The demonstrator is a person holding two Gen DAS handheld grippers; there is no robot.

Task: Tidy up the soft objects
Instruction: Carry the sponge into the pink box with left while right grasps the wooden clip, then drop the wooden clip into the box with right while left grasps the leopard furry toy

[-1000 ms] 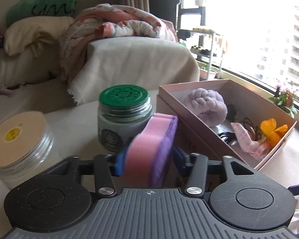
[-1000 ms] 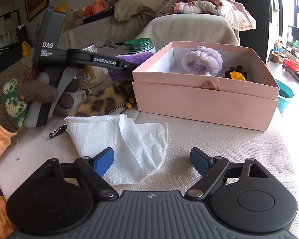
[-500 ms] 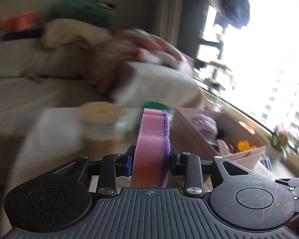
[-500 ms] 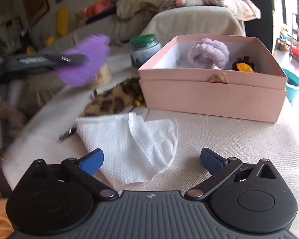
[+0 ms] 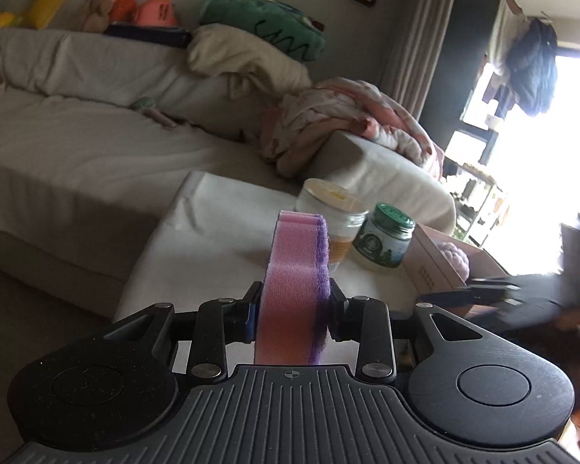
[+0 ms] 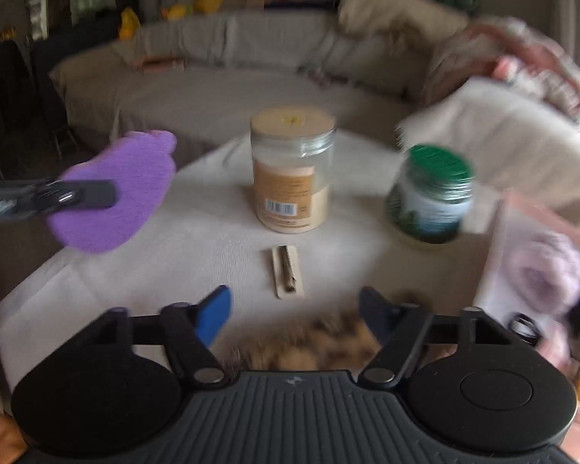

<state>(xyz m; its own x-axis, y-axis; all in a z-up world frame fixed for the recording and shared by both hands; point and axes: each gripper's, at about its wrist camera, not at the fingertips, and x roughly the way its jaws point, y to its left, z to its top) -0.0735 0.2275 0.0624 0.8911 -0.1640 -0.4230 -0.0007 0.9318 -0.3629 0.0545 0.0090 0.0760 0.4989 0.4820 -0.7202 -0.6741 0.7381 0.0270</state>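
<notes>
My left gripper (image 5: 292, 315) is shut on a pink and purple sponge (image 5: 295, 286) and holds it in the air left of the table; the sponge's purple face also shows in the right wrist view (image 6: 116, 193). My right gripper (image 6: 294, 317) is open and empty, low over a leopard-print furry item (image 6: 321, 344) that lies between its fingers. The pink box (image 6: 522, 255) at the right holds a lilac fluffy scrunchie (image 6: 549, 270), also visible in the left wrist view (image 5: 454, 257).
A tall glass jar with a tan lid (image 6: 292, 170) and a green-lidded jar (image 6: 431, 193) stand mid-table. A small wooden clip (image 6: 286, 270) lies in front of them. A sofa with cushions and blankets (image 5: 96, 116) runs behind the table.
My left gripper lifted the sponge and swung it left, away from the box. My right gripper moved forward from the white tissue to over the leopard-print item, still open.
</notes>
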